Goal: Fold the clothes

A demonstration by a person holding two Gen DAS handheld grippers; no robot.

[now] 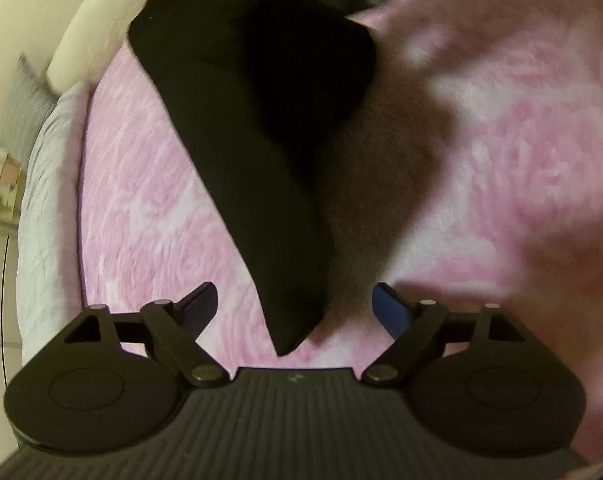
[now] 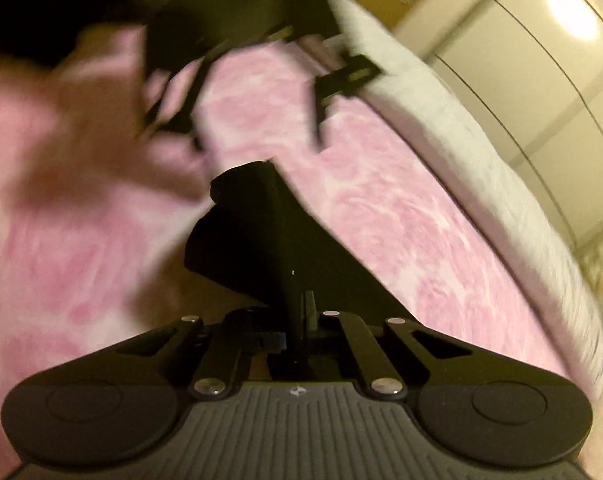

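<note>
Blur smears black garment [image 2: 261, 240] in right claw [image 2: 297, 320].

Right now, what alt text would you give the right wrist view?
The right gripper is shut on a black garment that rises off a pink blanket. Farther off, blurred, the left gripper hangs open over the blanket, with a white mattress edge beyond it.
</note>
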